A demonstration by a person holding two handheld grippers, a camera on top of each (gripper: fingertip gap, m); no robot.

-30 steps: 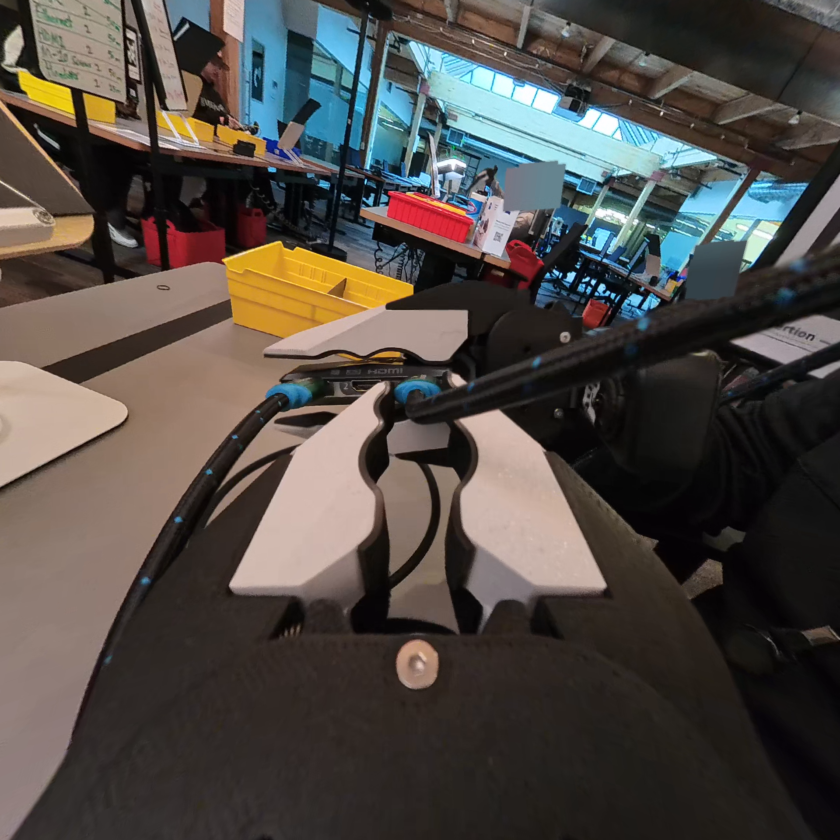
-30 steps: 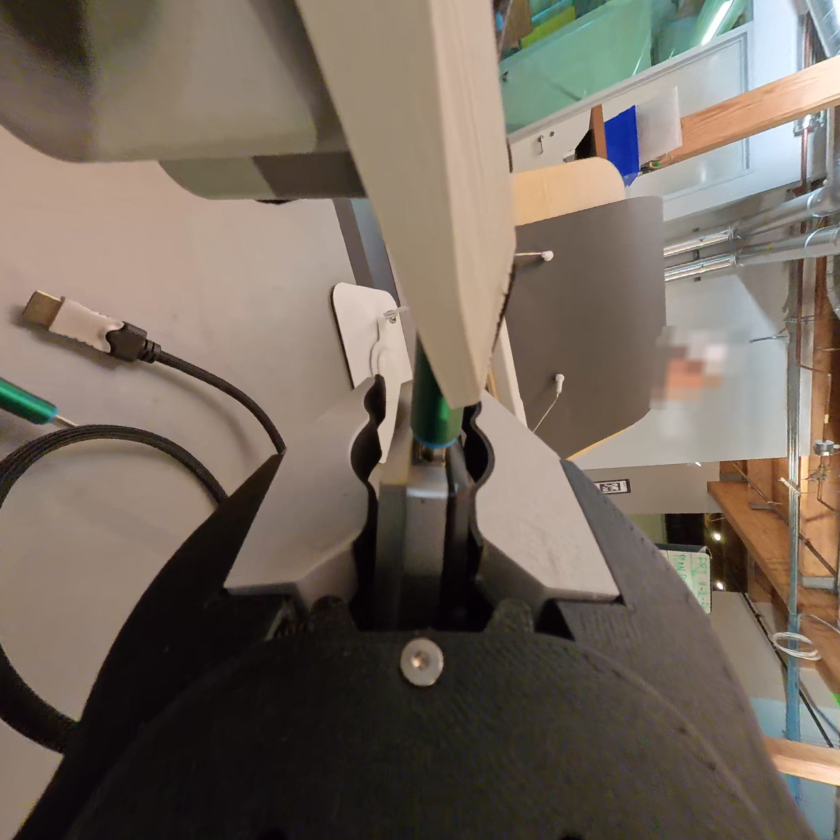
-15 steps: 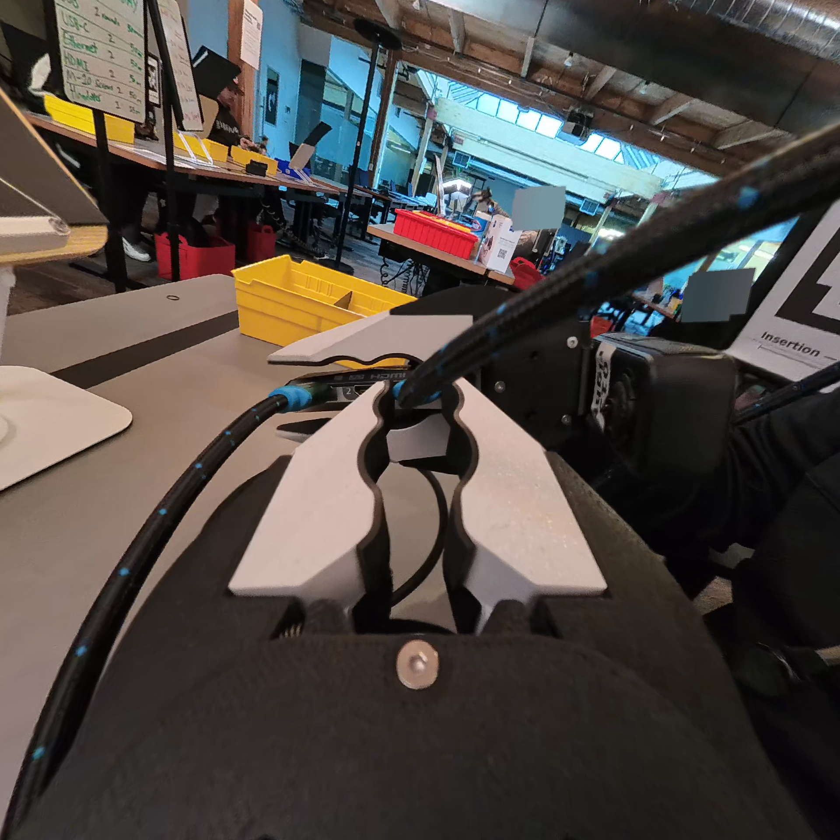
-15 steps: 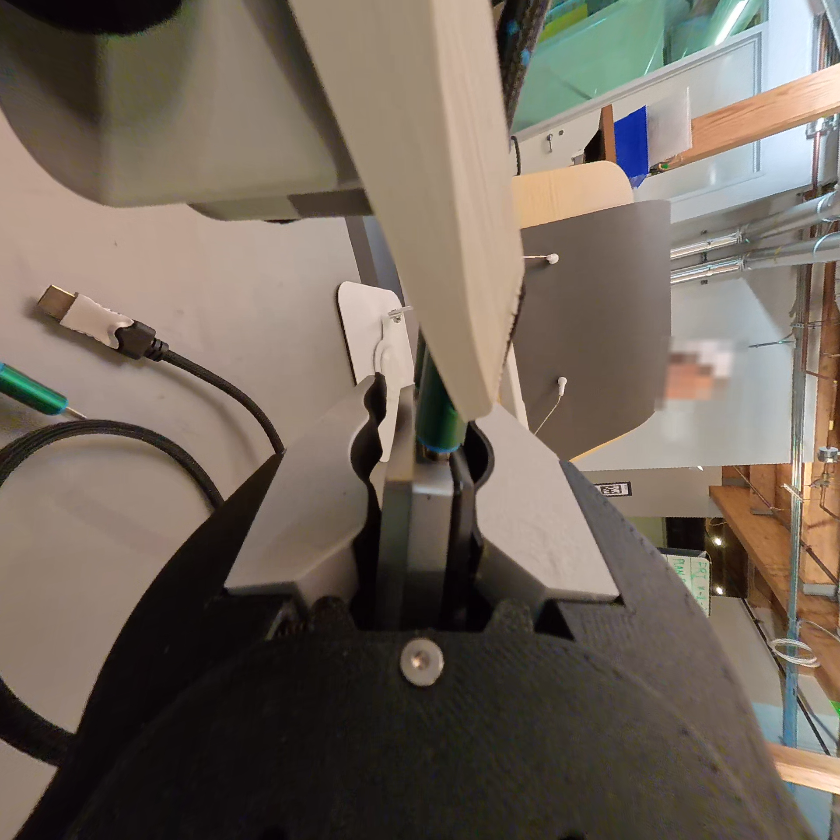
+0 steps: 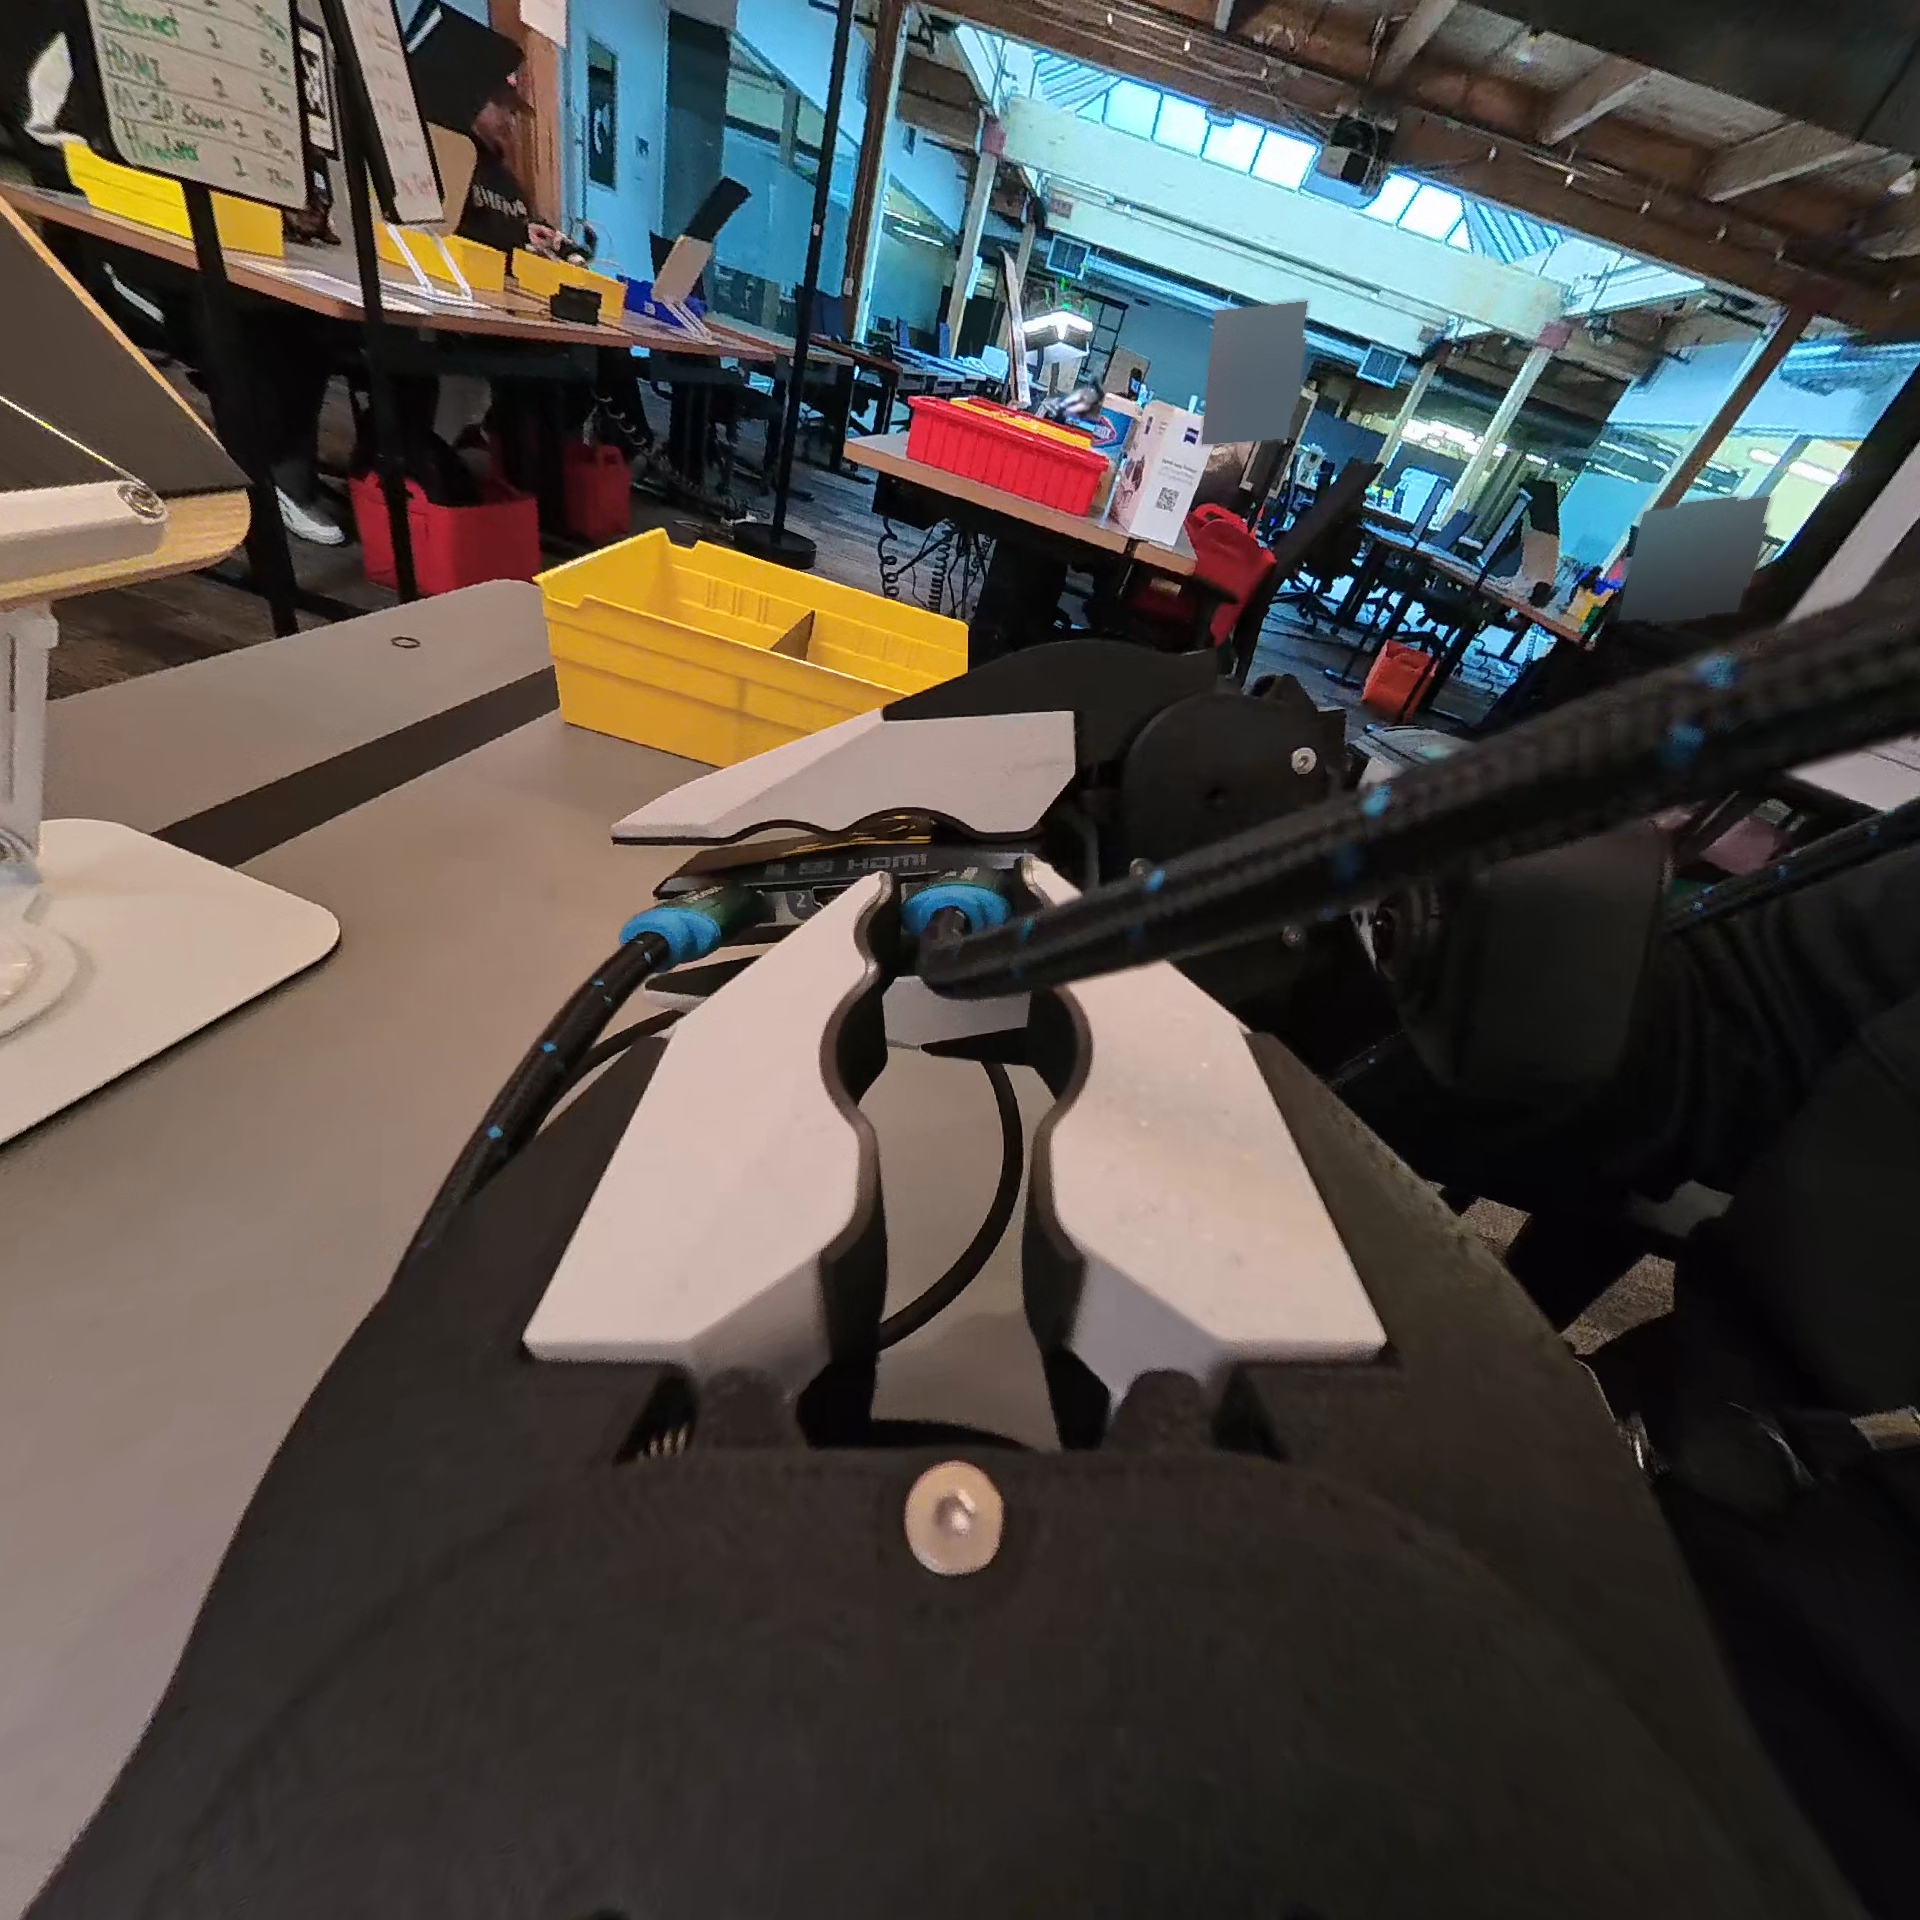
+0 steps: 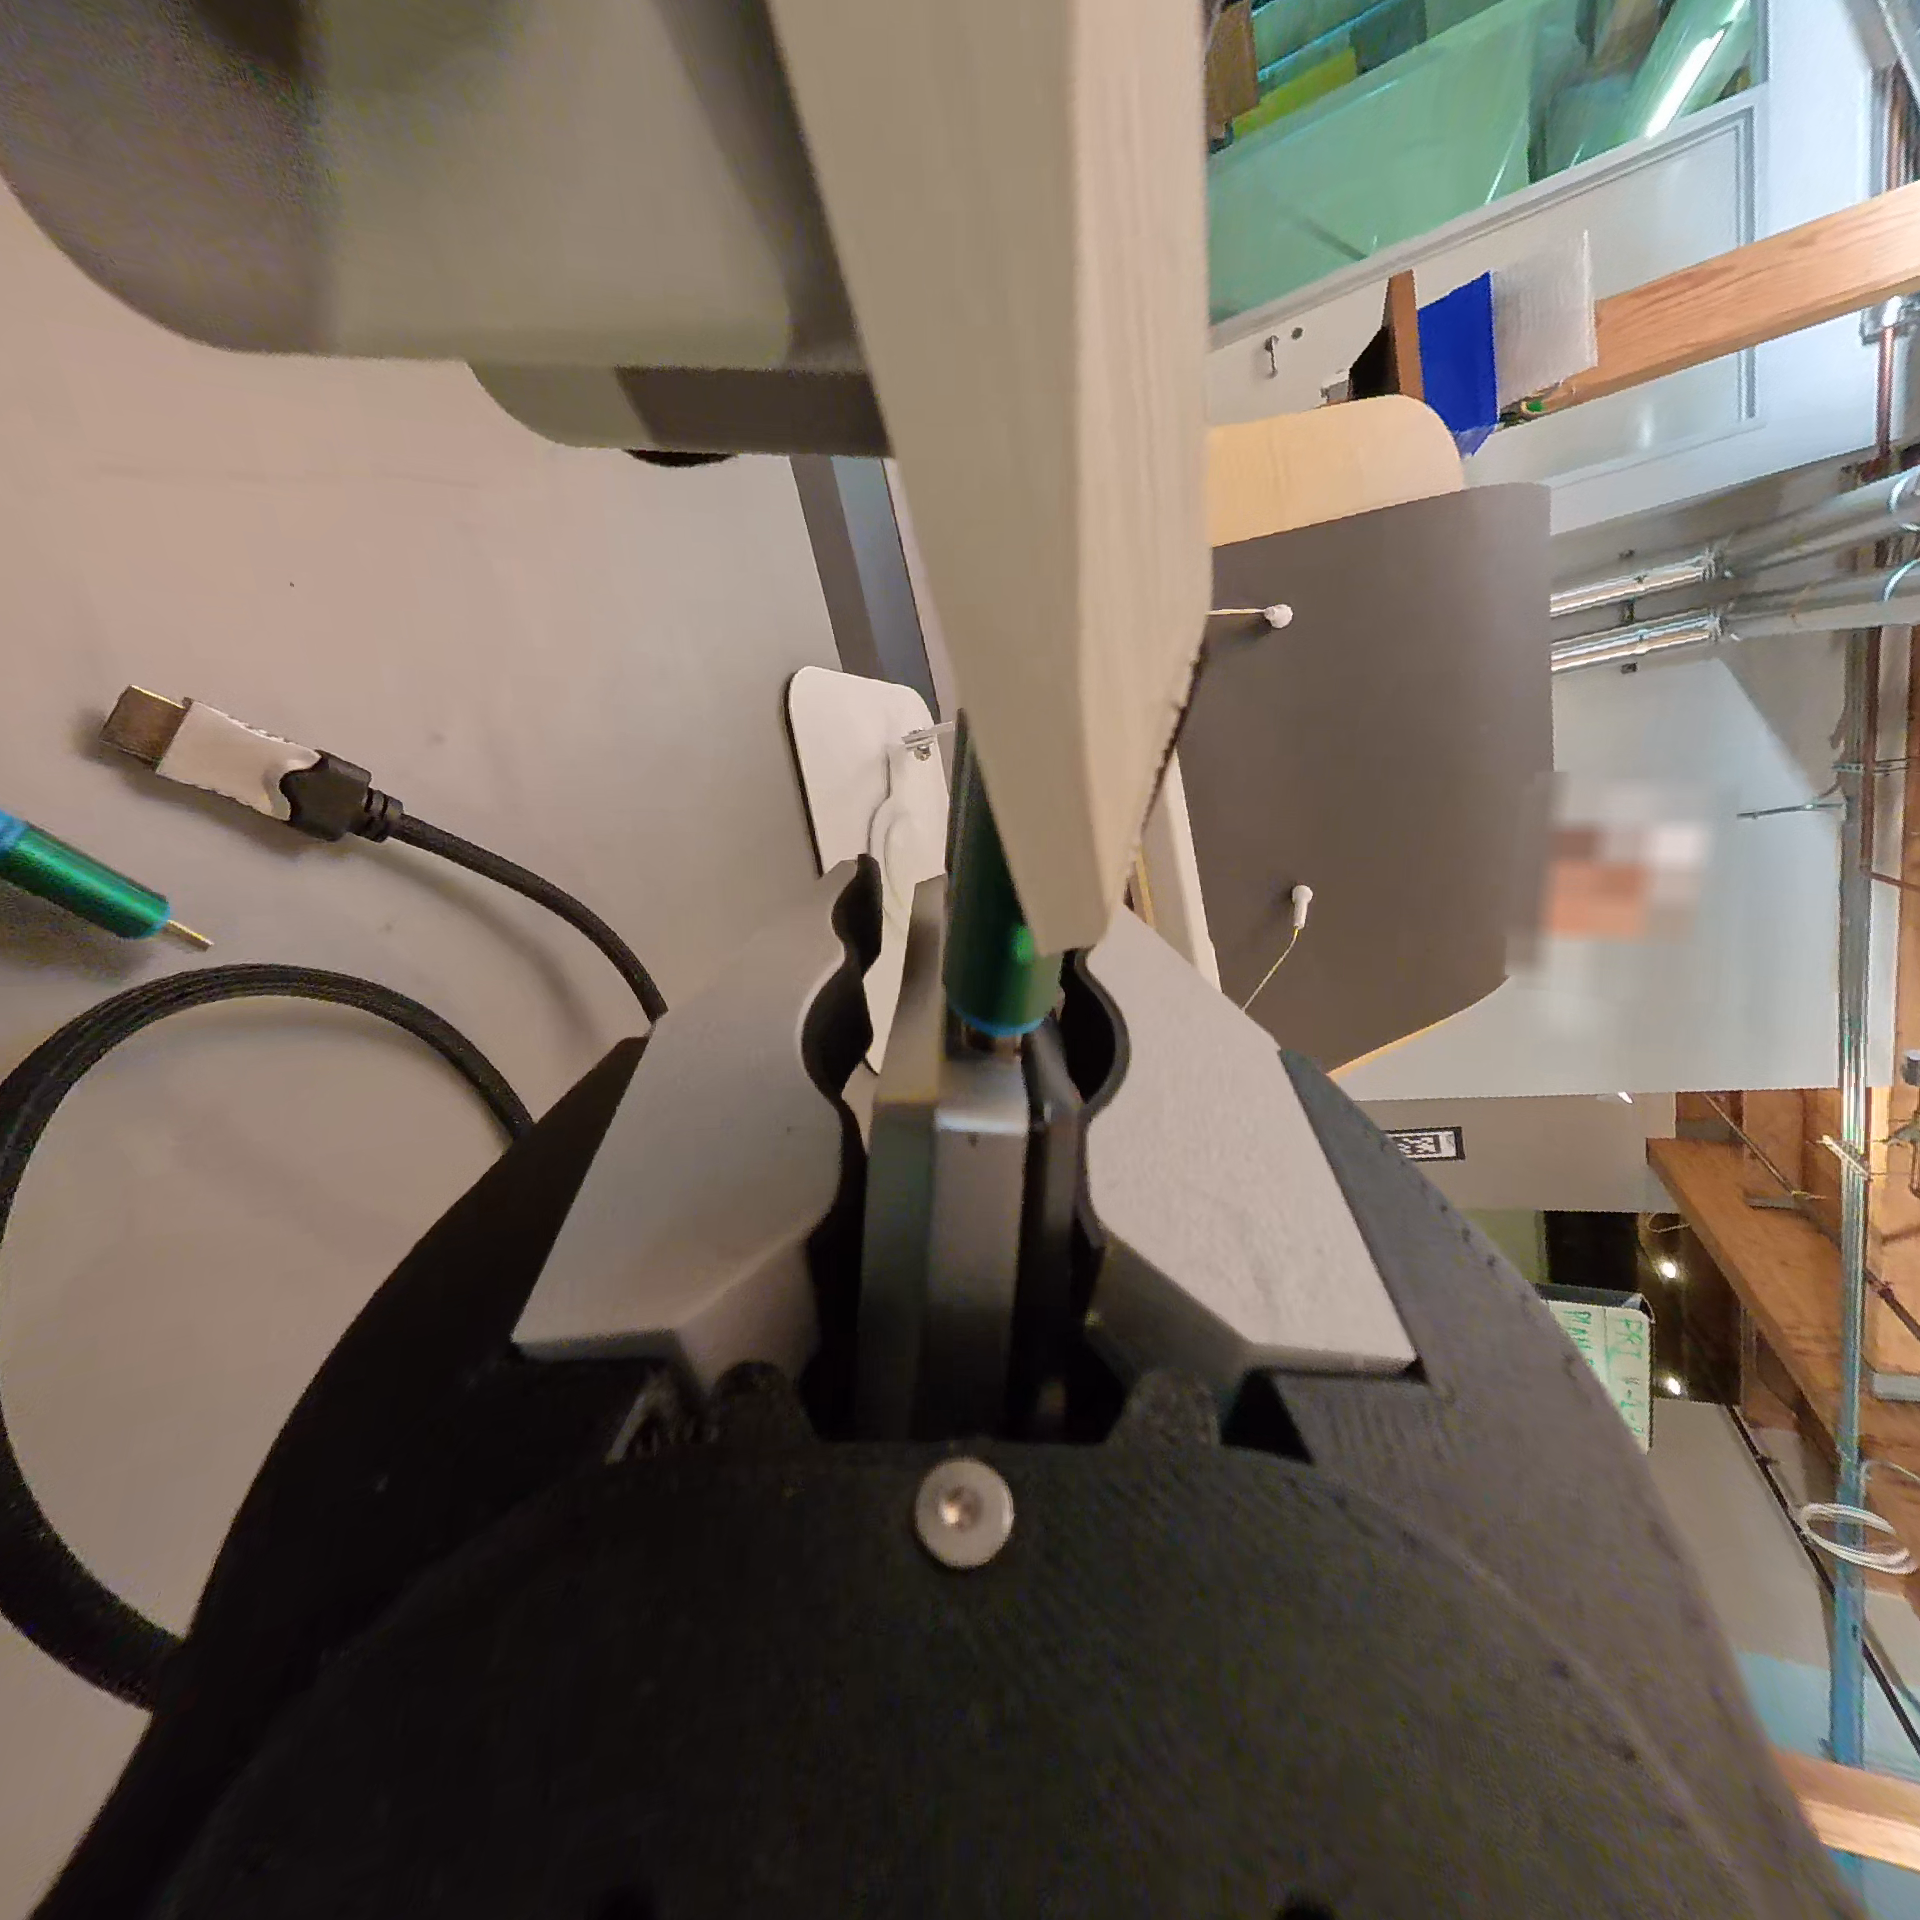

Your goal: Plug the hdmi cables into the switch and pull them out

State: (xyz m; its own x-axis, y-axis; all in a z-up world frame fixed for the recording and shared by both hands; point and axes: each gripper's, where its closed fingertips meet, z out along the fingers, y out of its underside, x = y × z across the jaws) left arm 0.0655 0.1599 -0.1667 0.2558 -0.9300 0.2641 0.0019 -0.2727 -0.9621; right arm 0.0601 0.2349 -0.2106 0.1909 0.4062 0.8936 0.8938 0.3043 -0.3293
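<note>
The dark HDMI switch (image 5: pixel 831 864) is held just above the grey table by my right gripper (image 6: pixel 977 935), which is shut on its body (image 6: pixel 966 1143). In the left wrist view its upper finger (image 5: pixel 862 779) lies over the switch. Two plugs with blue collars sit in the switch: a left one (image 5: pixel 675 930) and a right one (image 5: pixel 956 914). My left gripper (image 5: pixel 956 894) is shut on the right plug. That plug's braided cable (image 5: pixel 1351 831) runs up to the right. In the right wrist view the left gripper's finger (image 6: pixel 1039 520) lies along the green plug (image 6: pixel 987 935).
A loose white-and-black HDMI plug (image 6: pixel 239 769) with a black cable and a green plug (image 6: pixel 73 873) lie on the table. A white stand base (image 5: pixel 135 956) is at the left. A yellow bin (image 5: pixel 748 665) stands behind the switch. My right fingertips sit around 8 cm from my left ones.
The braided cable on the right plug swung upward and has come back down. Both grippers kept their holds and shifted only slightly. Both plugs stay in the switch.
</note>
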